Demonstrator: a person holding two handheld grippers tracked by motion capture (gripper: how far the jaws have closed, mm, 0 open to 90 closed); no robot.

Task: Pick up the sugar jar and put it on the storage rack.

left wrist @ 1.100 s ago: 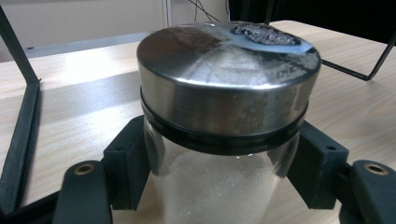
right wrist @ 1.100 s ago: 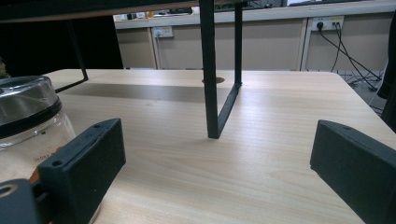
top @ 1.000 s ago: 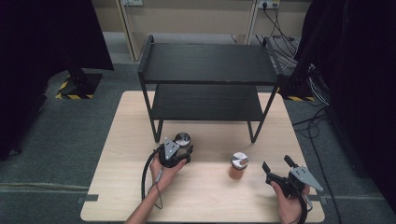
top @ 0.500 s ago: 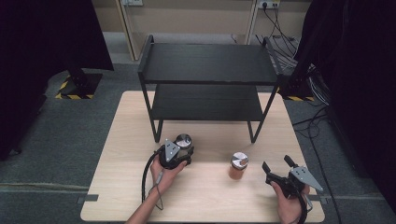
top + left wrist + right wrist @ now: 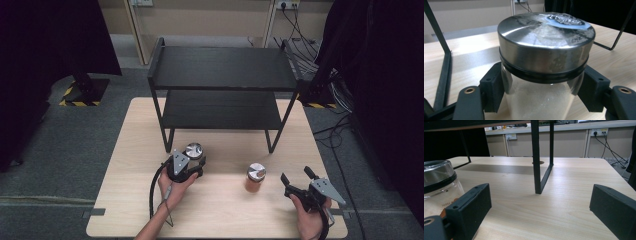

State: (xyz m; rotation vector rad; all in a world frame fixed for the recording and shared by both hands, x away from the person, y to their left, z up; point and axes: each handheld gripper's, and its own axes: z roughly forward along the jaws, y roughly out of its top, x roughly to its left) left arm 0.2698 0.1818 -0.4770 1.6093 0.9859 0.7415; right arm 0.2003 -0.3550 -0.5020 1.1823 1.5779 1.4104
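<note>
Where grey carpet point(image 5: 60, 135) surrounds it, pale wooden table point(image 5: 220, 210): left gripper point(image 5: 192, 159) fingers clamping jar point(image 5: 544, 62), right gripper point(image 5: 295, 176) agape, empty.

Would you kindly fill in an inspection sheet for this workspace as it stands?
Surface: light wooden table, bare apart from the items below.
Job's things: jar of white grains with steel lid, between the left jaws; second jar with orange-brown contents, standing free at centre right; black two-tier shelf at the table's back, both tiers bare.
Clutter: nothing seen.
Grippers: left gripper shut on the white jar; right gripper open, holding nothing, beside the second jar.
Cables: left gripper's cable loops by the forearm; loose cables on the floor behind.
Surroundings: grey carpet, black curtains, wall sockets.
</note>
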